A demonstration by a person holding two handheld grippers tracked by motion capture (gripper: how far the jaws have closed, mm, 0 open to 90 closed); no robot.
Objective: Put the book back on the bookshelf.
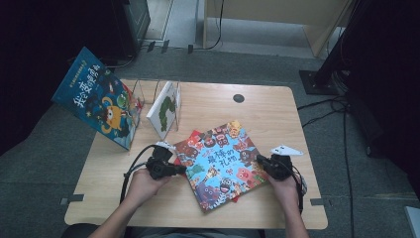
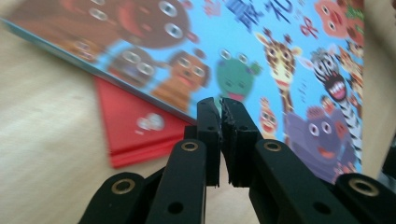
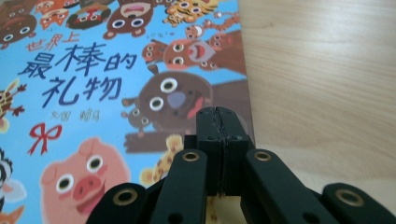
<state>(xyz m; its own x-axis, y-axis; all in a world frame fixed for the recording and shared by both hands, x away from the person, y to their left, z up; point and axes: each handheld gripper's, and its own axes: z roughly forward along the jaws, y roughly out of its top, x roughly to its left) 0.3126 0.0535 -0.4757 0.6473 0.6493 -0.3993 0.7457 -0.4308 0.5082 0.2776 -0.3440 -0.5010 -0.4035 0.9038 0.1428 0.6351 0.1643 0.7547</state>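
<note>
Fingers [image 2: 211, 122] at picture book [image 1: 220, 162] edges

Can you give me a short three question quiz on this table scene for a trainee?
1. True or false: the blue animal picture book stands upright in the wire book rack.
2. What lies partly under that book? A) a red book B) a green folder C) a white towel
3. Fill in: both the left claw and the right claw have their jaws ____.

Key:
1. False; it lies flat on the wooden table.
2. A; the red book pokes out from beneath it.
3. Shut, or all but shut, with nothing between them.
</note>
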